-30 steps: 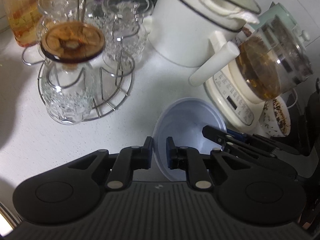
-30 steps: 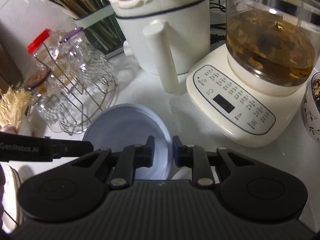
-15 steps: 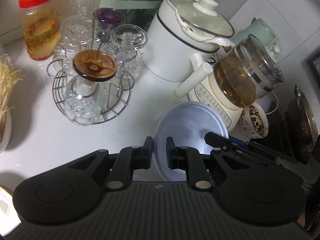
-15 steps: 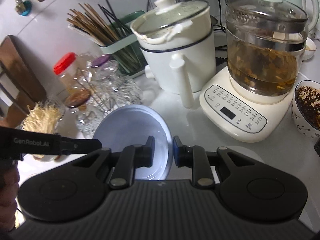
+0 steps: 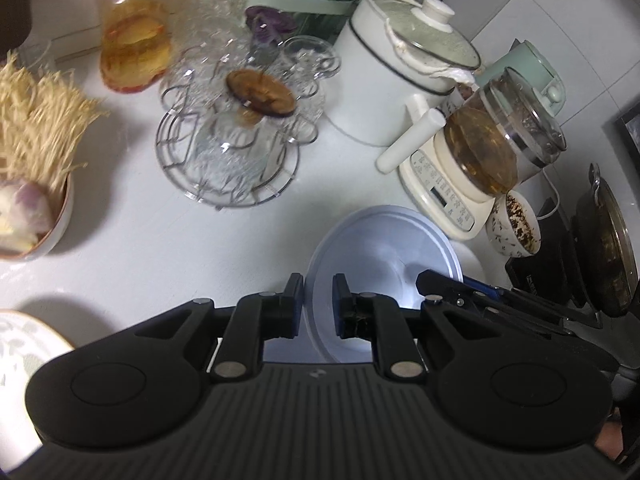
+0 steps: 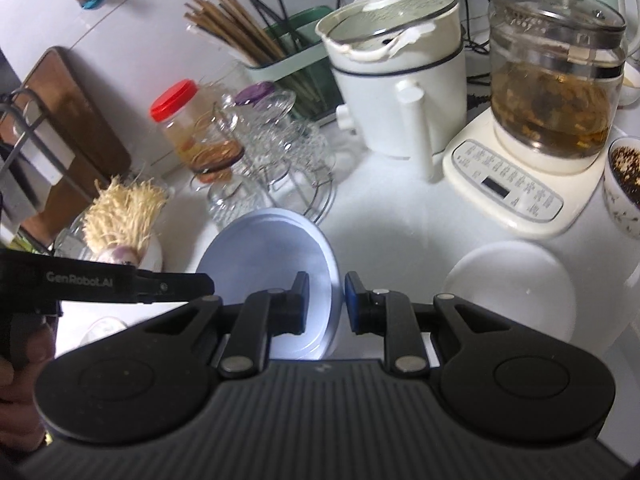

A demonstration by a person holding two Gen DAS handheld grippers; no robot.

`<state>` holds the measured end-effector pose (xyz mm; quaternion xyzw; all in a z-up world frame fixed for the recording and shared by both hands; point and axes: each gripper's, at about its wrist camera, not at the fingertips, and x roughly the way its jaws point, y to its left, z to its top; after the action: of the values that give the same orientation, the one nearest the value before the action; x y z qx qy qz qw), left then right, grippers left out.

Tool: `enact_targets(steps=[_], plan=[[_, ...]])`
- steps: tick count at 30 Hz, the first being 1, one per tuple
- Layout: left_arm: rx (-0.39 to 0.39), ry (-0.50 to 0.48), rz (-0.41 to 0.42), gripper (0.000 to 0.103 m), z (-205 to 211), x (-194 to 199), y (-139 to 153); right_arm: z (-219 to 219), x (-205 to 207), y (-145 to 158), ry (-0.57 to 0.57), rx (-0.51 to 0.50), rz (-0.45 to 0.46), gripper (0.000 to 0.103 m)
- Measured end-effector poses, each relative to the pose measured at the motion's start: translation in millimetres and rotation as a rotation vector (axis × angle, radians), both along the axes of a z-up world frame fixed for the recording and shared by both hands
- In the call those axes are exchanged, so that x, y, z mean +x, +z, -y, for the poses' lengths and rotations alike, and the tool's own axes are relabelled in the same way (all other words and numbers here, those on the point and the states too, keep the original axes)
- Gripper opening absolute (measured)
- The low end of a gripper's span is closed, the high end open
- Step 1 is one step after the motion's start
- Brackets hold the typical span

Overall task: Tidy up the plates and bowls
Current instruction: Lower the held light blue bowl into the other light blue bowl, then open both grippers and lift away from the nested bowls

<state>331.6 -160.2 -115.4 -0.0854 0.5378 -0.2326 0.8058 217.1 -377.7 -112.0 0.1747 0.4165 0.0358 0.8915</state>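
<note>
Two handheld grippers grasp opposite sides of a pale blue plate (image 5: 384,248) above a crowded white countertop (image 5: 168,248): the left gripper (image 5: 317,306) is clenched on the plate's left rim, and the right gripper (image 6: 327,304) is clenched on its right rim, each with one pad inside the rim and one outside. In the right wrist view the left gripper's black body, lettered "GenRobot.AI", reaches in from the left edge to the plate's far side, with part of a hand (image 6: 18,364) wrapped around its grip. The plate hangs tilted, clear of the countertop, between the two grippers. Just right of it a white plate (image 6: 512,284) lies flat on the countertop. Past that stands a cream kettle base (image 6: 516,184) carrying a glass kettle (image 6: 556,80) of brown tea, with a patterned bowl (image 6: 624,188) of dark bits beside it at the right edge. Behind the blue plate a white pot (image 6: 400,72) with a glass lid stands next to a green holder of chopsticks (image 6: 236,32). To the left, a wire rack (image 5: 228,160) holds upturned cut glasses, a red-lidded jar (image 5: 134,28) stands behind it, and a bowl of enoki mushrooms (image 5: 36,128) sits at the countertop's left edge. A patterned plate's (image 5: 24,344) rim shows at the near left corner of the left wrist view.
</note>
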Motion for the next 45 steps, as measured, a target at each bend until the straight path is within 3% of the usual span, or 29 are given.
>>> enact_targets(steps=[27,35,38,45], plan=[[0.096,0.007,-0.112,0.018,-30,-23,-41,-35,-11,-42,0.039,0.034,-0.14,0.024],[0.109,0.016,-0.06,0.018,-34,-23,-23,-32,-12,-29,0.043,0.033,-0.094,0.026],[0.099,0.014,-0.026,0.018,-34,-24,-11,-30,-15,-20,0.024,0.024,-0.063,0.036],[0.071,-0.014,0.063,0.018,-29,-32,23,-24,-25,7,-0.009,0.008,0.01,0.037]])
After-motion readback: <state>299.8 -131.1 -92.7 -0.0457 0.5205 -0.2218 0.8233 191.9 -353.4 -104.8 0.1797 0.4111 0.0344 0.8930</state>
